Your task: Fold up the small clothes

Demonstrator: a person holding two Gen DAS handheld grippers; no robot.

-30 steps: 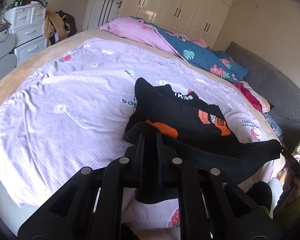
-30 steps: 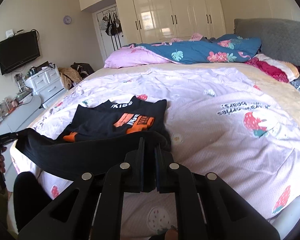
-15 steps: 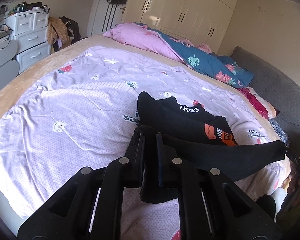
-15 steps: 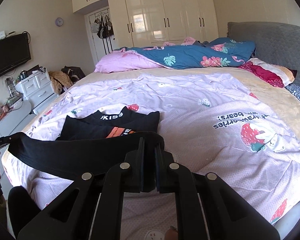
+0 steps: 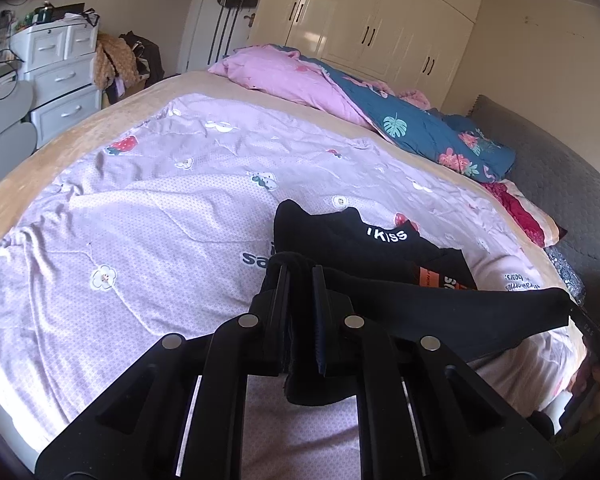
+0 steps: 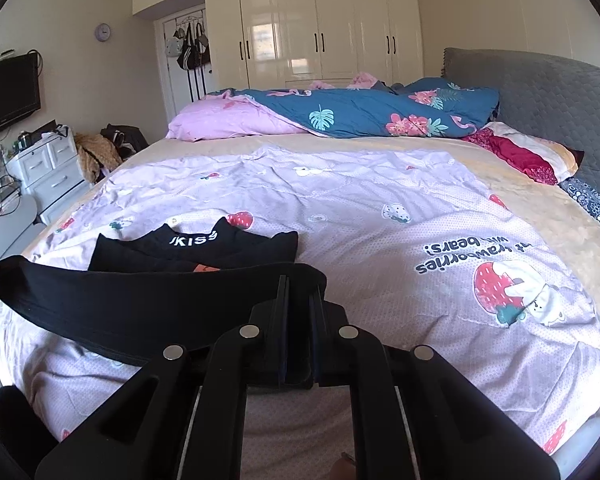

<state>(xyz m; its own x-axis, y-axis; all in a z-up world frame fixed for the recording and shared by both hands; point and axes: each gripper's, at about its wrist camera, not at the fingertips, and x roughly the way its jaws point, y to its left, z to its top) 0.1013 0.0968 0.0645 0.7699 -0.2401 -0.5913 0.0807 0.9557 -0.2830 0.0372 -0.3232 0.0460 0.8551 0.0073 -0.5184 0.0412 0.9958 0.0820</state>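
The left gripper is clamped on one lower corner of the black garment, and the right gripper is clamped on the other corner. Between the two claws the hem hangs as a taut black band, lifted off the lilac quilt. The rest of the garment lies flat on the quilt just beyond both claws' fingertips, its collar with white lettering farthest away
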